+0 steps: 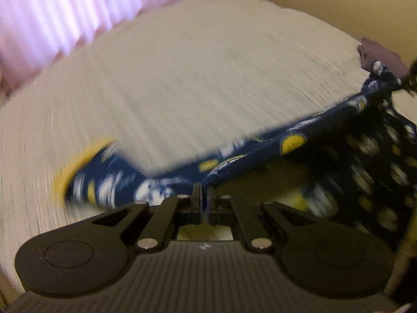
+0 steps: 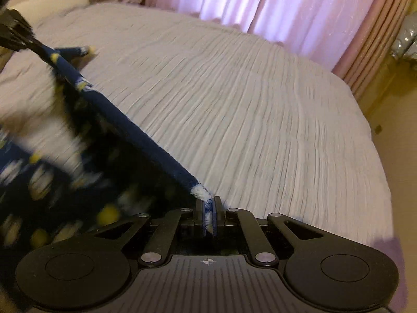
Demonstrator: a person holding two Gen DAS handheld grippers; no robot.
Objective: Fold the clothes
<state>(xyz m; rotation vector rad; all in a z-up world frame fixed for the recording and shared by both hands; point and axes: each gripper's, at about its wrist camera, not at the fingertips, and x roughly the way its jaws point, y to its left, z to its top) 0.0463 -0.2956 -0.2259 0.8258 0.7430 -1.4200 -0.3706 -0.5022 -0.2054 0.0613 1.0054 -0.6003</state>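
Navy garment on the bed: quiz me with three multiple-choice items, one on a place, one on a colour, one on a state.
1. Where does the garment's held edge run?
A. Stretched between the two hand-held grippers
B. Rolled against the curtains
C. Flat under a pillow

2. Which colour trims the garment's cuff?
A. Red
B. Yellow
C. Green

3. How is the right hand-held gripper?
A. Wide open
B. Out of view
C. Shut on the fabric

Answers:
1 A, the navy garment spans from the right hand-held gripper to the left hand-held gripper above the bed.
2 B, the cuff has a yellow rim.
3 C, cloth sits pinched between its closed jaws.
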